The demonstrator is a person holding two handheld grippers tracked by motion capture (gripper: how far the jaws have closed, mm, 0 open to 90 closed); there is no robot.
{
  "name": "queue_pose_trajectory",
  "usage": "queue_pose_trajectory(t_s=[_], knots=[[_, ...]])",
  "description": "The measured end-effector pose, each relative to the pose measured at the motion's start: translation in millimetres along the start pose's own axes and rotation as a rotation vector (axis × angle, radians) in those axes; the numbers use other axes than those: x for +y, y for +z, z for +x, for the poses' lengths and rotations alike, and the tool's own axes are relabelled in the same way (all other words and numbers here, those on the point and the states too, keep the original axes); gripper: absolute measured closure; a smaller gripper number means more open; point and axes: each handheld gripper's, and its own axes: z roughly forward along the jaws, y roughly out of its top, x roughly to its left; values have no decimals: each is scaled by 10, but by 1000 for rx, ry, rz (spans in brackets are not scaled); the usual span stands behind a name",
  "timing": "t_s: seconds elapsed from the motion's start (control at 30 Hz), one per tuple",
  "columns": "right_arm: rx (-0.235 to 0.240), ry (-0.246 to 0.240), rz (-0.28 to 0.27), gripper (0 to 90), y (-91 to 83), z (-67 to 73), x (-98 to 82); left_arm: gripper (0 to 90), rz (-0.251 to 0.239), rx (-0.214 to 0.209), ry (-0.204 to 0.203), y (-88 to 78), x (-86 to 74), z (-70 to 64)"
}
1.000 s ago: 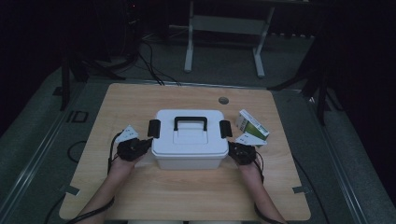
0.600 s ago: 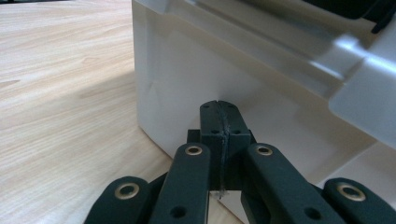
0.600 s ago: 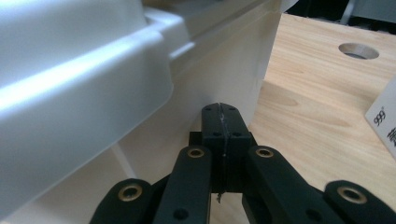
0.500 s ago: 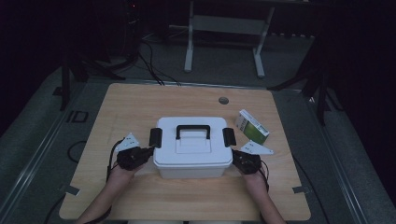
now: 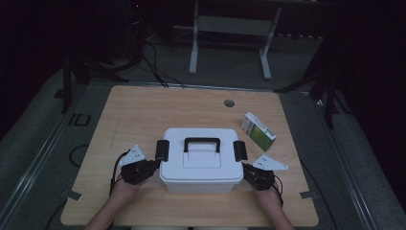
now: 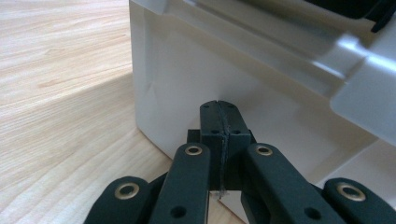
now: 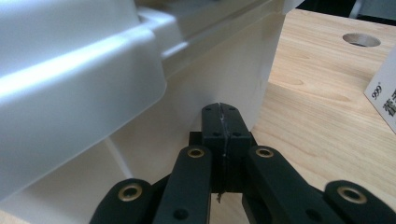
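Clearly the white hard-plastic storage box with a black carry handle (image 5: 200,159) is stiff and smooth-walled, so I judge it slippery against bare gripper tips. It sits at the near middle of the pale wooden counter (image 5: 143,110), lid on, with black latches at its left and right ends. I have my left gripper (image 5: 152,166) against its left wall and my right gripper (image 5: 245,168) against its right wall, each with its jaws fully closed on nothing, tips at the plastic. Squeezed from both sides like this it should slide as one rigid piece; for lifting, I'd guess the handle or the ledge under the lid rim is the safer hold. Its weight I cannot tell. To the far right lies a green-and-white cardboard carton (image 5: 258,131); the right gripper view shows "999" printed on it (image 7: 385,100), then characters too cropped to read.
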Motion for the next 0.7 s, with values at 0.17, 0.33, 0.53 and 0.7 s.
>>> queue_pose_trajectory(t_s=[0.17, 0.33, 0.53, 0.7], knots=[[7, 5, 3, 900, -92, -2, -42, 900, 0, -32, 0, -4, -31, -90], [11, 10, 0, 900, -161, 6, -79, 900, 11, -41, 13, -1, -26, -138], [6, 13, -4, 900, -249, 5, -128, 900, 17, -51, 31, 21, -23, -201], [4, 11, -2, 900, -300, -11, -143, 900, 19, -68, 30, 47, -20, -237]])
